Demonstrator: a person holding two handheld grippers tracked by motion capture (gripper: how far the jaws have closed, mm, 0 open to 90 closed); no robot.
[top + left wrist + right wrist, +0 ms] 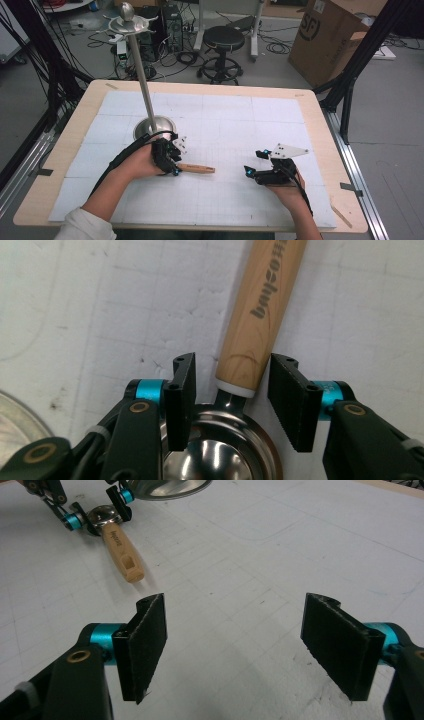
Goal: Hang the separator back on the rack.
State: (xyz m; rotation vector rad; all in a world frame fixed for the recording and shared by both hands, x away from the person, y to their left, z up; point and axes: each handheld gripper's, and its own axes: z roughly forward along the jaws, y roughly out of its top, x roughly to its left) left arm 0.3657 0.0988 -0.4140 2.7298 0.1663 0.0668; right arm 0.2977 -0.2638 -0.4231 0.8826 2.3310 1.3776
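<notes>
Lettering on the ladle's wooden handle is unreadable; left tool straddles it released, right tool released.

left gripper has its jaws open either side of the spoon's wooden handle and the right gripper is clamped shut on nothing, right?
Not quite. The right gripper is open, not shut: the right gripper view shows its jaws spread wide over bare mat. The rest holds: in the left gripper view the left gripper stands open either side of the spoon's wooden handle.
</notes>
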